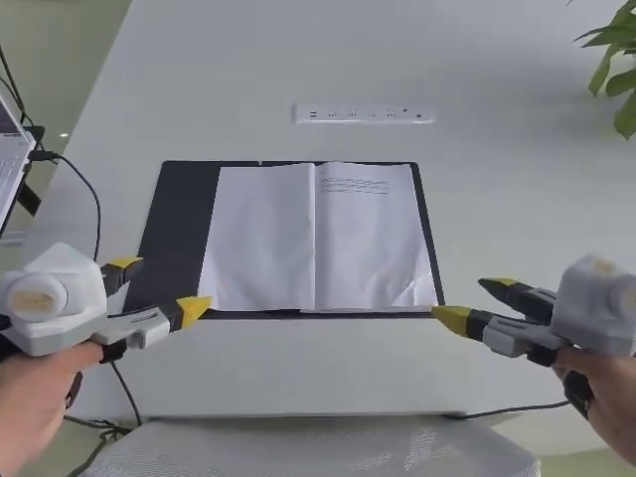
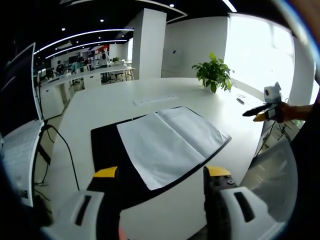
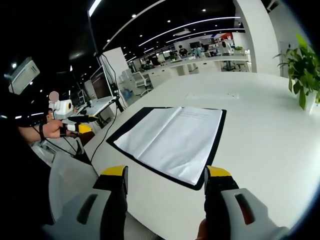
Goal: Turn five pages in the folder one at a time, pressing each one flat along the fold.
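As both jaw pairs stand apart with nothing between them, each tool is recorded as released. Left tool hovers off the near edge of the worktop, at 7 o'clock from the folder. Right tool hovers at 5 o'clock from it, tips just beside the near right corner of the cover. Neither touches the folder.

The left gripper view shows the left tool aimed across the near left corner of the folder, with the right tool well apart at 2 o'clock. The right gripper view shows the right tool facing the folder along its near edge.

The folder lies open and flat at mid-worktop, at 12 o'clock from the gap between the tools. Its fold runs from 6 to 12 o'clock. Left-hand page is blank. Right-hand page has a slightly creased near corner.

Judgement: the right tool is the nearer to the free edge of the right-hand page, so a lift at that corner, carried toward 9 o'clock, suits it. The left tool is placed to press along the fold.

Writing: a few printed lines head the right-hand page, too small to read. No brand or label is legible.

Beyond the folder, a power strip lies at 12 o'clock and a plant stands at 2 o'clock.
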